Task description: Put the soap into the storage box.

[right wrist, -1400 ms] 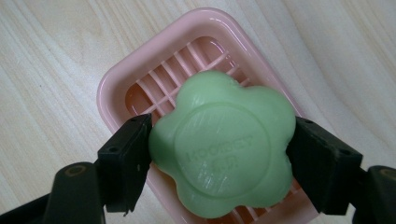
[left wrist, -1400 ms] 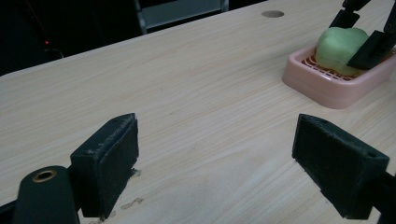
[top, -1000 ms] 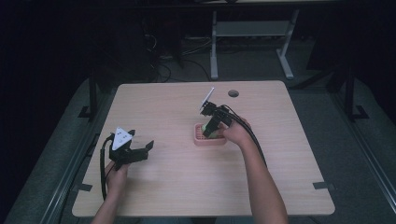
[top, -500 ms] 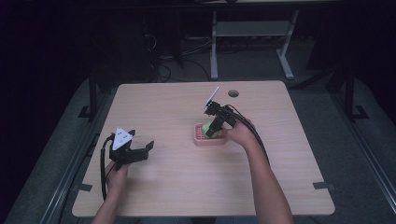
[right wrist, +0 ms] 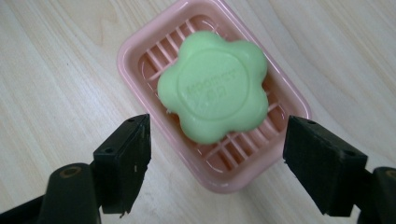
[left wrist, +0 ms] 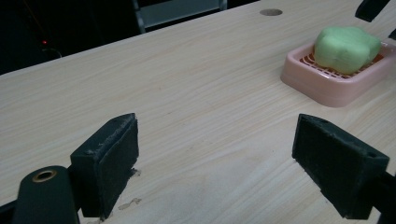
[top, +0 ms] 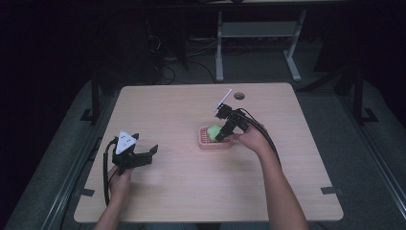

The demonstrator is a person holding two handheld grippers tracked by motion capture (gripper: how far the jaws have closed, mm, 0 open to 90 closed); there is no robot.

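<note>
From the high view, a pale wood-grain rectangular table [top: 191,191] with a small round hole [top: 239,96] near its far edge stands on grey flooring in a dark room; a white metal frame [top: 258,33] and loose cables lie beyond it. A pink slatted plastic soap dish [top: 207,142] sits near the table's middle with a green flower-shaped bar of soap [top: 213,130] in it, partly hidden by the right gripper [top: 223,130], which hangs over the dish from the right. The left gripper [top: 146,154] rests well apart at the table's near left, jaws spread and empty.

In the left gripper view, the two black jaws stand wide apart just above bare tabletop, grasping nothing. The dish and soap lie far off at the upper right, the dish cut by the frame's edge.

In the right gripper view, the jaws are spread wide, straddling the near end of the dish from above without touching soap or dish. Raised lettering on the soap is too blurred to read.
</note>
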